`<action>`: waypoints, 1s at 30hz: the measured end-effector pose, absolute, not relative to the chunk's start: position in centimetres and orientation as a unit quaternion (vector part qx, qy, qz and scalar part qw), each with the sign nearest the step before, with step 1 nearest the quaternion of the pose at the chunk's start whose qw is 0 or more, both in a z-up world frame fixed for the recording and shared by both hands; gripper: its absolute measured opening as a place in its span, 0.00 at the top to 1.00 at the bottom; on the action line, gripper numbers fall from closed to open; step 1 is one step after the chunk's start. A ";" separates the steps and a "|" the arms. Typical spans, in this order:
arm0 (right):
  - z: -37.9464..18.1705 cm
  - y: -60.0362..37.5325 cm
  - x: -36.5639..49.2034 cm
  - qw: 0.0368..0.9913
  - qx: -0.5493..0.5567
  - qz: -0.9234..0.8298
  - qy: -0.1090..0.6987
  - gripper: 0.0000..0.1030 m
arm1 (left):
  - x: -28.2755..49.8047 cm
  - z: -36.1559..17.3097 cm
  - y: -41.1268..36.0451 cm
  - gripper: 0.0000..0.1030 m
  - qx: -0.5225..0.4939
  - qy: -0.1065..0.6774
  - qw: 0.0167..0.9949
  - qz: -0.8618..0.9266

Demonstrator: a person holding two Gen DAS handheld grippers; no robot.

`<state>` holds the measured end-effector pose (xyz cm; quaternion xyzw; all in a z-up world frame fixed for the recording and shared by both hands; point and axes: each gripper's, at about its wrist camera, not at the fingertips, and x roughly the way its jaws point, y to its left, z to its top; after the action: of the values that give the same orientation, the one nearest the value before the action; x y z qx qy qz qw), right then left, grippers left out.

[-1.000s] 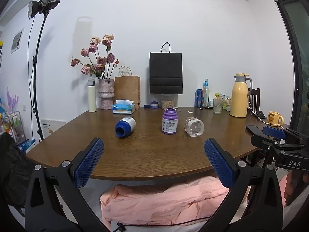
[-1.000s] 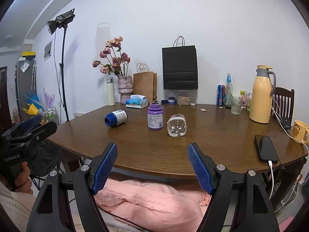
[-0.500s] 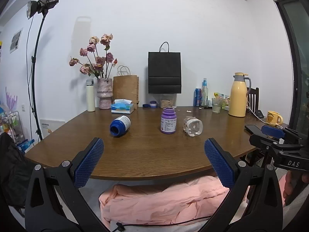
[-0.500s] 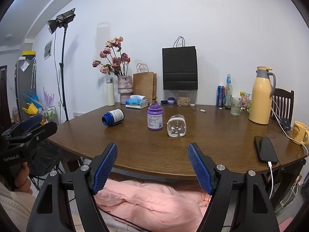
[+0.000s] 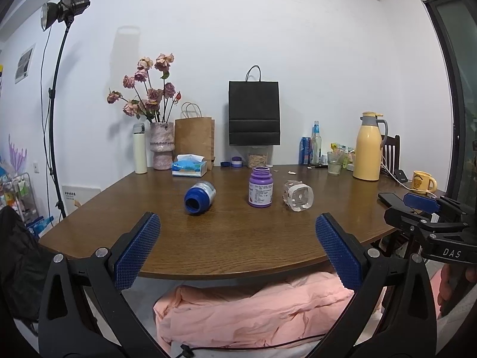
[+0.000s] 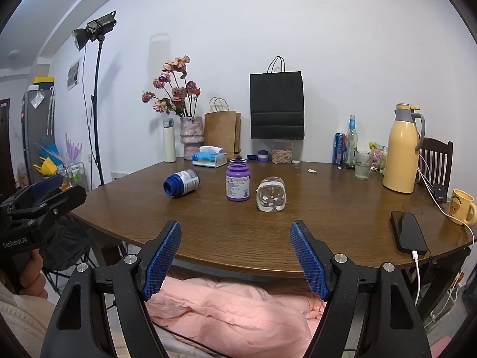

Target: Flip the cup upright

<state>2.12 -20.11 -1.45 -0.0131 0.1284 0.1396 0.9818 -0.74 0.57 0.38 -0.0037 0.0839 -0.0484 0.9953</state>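
Note:
A clear glass cup [image 5: 298,195] [image 6: 271,198] lies on its side on the brown wooden table [image 5: 238,247] [image 6: 328,238], just right of an upright purple bottle [image 5: 260,187] [image 6: 237,180]. My left gripper [image 5: 237,217] hangs open at the table's near edge, well short of the cup, nothing between its blue pads. My right gripper [image 6: 235,225] is open too, near the front edge with the cup ahead and slightly right. Each gripper shows at the side of the other's view: the right gripper [image 5: 423,208], the left gripper [image 6: 44,191].
A blue bottle [image 5: 199,198] [image 6: 181,186] lies on its side left of the purple one. At the back stand a flower vase [image 5: 162,146], paper bags, a tissue box and a yellow jug [image 6: 401,149]. A phone [image 6: 408,235] and yellow mug [image 6: 462,208] sit at right. Pink fabric lies under the table.
The blue bottle has rolled slightly left and then back right on the table. The cup and the purple bottle have stayed put, and both grippers have barely moved.

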 end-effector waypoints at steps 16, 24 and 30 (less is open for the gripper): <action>-1.3 -20.0 2.2 0.981 -0.018 0.140 0.129 0.22 | -0.7 0.6 0.7 0.00 -0.004 0.084 0.995 -0.050; -1.4 -19.9 2.3 0.981 -0.019 0.140 0.131 0.22 | -0.5 0.8 0.9 0.00 -0.003 0.084 0.995 -0.054; -1.3 -19.9 2.3 0.981 -0.019 0.141 0.130 0.22 | -0.5 0.9 1.0 0.00 -0.003 0.085 0.995 -0.055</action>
<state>2.29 -19.93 -1.35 -0.0189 0.1304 0.1406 0.9813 -0.52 0.97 0.85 -0.0025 0.0852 -0.0547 0.9949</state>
